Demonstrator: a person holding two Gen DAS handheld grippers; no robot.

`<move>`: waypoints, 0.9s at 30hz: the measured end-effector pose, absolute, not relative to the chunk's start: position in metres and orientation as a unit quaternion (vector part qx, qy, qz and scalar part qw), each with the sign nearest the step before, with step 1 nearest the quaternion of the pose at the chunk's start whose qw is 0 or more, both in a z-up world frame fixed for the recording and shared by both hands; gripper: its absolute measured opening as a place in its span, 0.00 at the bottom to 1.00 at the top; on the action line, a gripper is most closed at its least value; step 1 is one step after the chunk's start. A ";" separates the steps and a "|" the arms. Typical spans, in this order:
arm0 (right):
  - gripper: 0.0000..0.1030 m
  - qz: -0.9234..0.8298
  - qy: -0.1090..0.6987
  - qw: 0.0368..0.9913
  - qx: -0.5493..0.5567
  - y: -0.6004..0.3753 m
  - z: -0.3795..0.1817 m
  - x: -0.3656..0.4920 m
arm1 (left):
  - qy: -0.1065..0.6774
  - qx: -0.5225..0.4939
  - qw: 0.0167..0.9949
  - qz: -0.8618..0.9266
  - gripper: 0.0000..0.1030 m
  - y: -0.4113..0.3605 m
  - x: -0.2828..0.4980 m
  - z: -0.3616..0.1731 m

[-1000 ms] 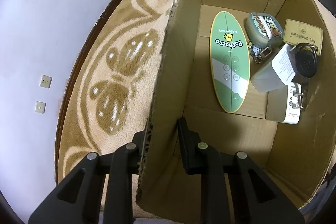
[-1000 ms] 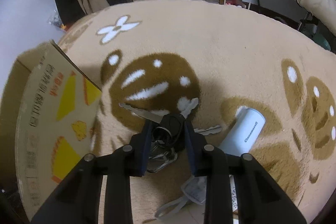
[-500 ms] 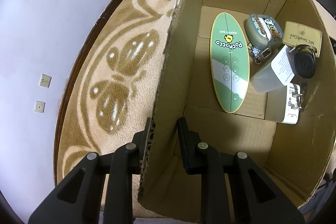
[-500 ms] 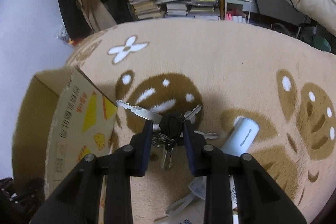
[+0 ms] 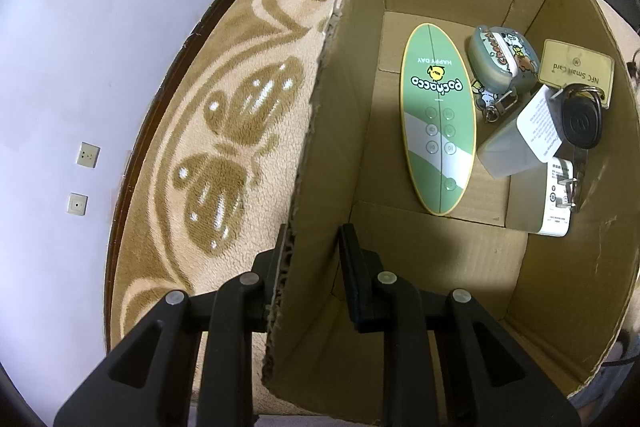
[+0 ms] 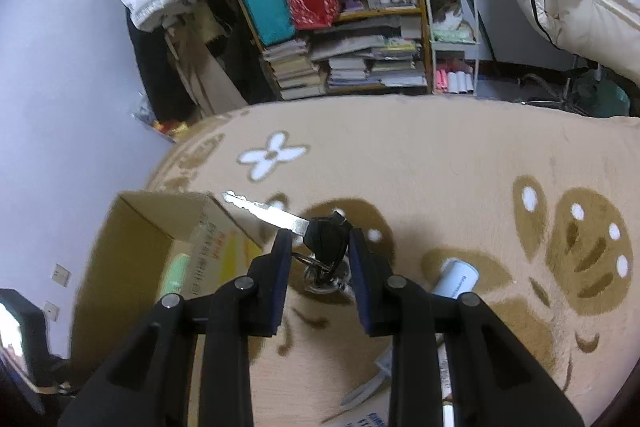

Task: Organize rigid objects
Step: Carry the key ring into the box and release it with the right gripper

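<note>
My left gripper (image 5: 316,239) is shut on the left wall of an open cardboard box (image 5: 320,131), one finger outside and one inside. On the box floor lie a green oval remote (image 5: 438,115), a patterned earbud case (image 5: 502,59), a beige card (image 5: 576,71), a black key fob (image 5: 582,123), a translucent box (image 5: 508,147) and a white charger (image 5: 558,203). My right gripper (image 6: 318,247) is shut on a black-headed key bunch (image 6: 326,237), held in the air above the rug, its silver blade pointing left toward the box (image 6: 132,259).
A beige rug (image 6: 440,167) with brown and white flowers covers the floor. A white cylinder (image 6: 456,279) and papers (image 6: 368,391) lie on it at lower right. A bookshelf (image 6: 340,47) and a white rack (image 6: 452,35) stand behind. A wall (image 5: 60,87) runs along the left.
My right gripper has lifted the key bunch off the rug and swung up and toward the box. The left gripper has kept its hold on the box wall.
</note>
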State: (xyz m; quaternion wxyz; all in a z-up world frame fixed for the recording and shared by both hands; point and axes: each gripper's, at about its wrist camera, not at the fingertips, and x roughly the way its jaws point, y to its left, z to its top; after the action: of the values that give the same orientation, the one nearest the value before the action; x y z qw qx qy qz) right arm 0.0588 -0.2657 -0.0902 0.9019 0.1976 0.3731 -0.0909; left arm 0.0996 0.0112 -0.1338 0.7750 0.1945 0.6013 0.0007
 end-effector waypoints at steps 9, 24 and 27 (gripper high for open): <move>0.29 -0.036 0.302 0.940 0.156 -0.221 -0.040 0.041 | 0.603 0.192 0.774 0.002 0.22 0.011 0.100 -0.134; 0.29 0.035 0.309 0.945 0.105 -0.163 -0.043 0.042 | 0.602 0.195 0.774 0.002 0.22 0.011 0.101 -0.133; 0.27 0.035 0.329 0.938 0.104 -0.161 -0.057 0.049 | 0.602 0.196 0.774 0.002 0.22 0.011 0.100 -0.134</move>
State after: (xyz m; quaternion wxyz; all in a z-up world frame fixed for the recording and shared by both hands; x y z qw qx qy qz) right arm 0.0487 -0.1613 -0.0569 0.9378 0.1044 0.3292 0.0351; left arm 0.1004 0.0113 -0.1338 0.7741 0.1960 0.6020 0.0022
